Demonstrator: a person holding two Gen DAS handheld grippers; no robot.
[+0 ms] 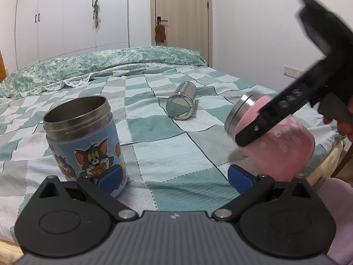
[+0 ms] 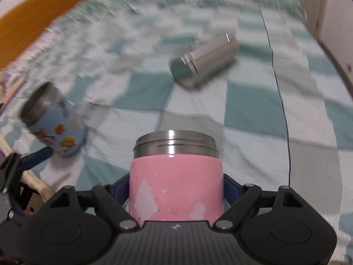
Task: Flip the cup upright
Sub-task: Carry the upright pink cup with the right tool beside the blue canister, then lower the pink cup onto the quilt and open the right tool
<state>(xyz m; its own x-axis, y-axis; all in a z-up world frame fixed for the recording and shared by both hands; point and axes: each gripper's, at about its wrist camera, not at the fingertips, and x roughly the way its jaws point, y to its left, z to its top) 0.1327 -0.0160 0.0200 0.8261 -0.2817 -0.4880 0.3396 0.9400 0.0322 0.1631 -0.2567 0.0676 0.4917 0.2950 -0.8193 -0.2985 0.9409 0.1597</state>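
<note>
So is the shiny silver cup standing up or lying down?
Lying down. The silver cup rests on its side on the checked bedspread, one flat round end facing the left camera. Nothing holds it.

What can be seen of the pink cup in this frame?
The pink cup has a pink sleeve, worn to paler patches, below a bare steel threaded neck. The right tool is shut on its body, blue pads on both sides. In the left wrist view the cup sits tilted, steel end up and to the left, blurred, near the edge of the checked bedspread. Whether its lower end touches the cloth cannot be told. No other cup touches it.
</note>
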